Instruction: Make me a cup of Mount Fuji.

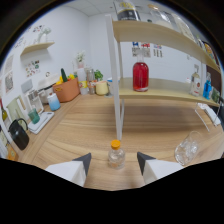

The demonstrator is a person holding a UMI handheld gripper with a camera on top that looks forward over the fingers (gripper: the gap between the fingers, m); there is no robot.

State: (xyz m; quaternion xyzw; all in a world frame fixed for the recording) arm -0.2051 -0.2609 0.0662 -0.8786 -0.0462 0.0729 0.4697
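Bottle (115,154) btwn tool (114,161) fingers — base hidden

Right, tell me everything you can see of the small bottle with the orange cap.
The small bottle looks like clear plastic or glass with an orange cap, cap on, and seems to hold clear or pale contents. It stands upright on the wooden counter, between the fingers of the tool, with a gap at either side, so nothing grips it. The white shelf post rises just beyond it.
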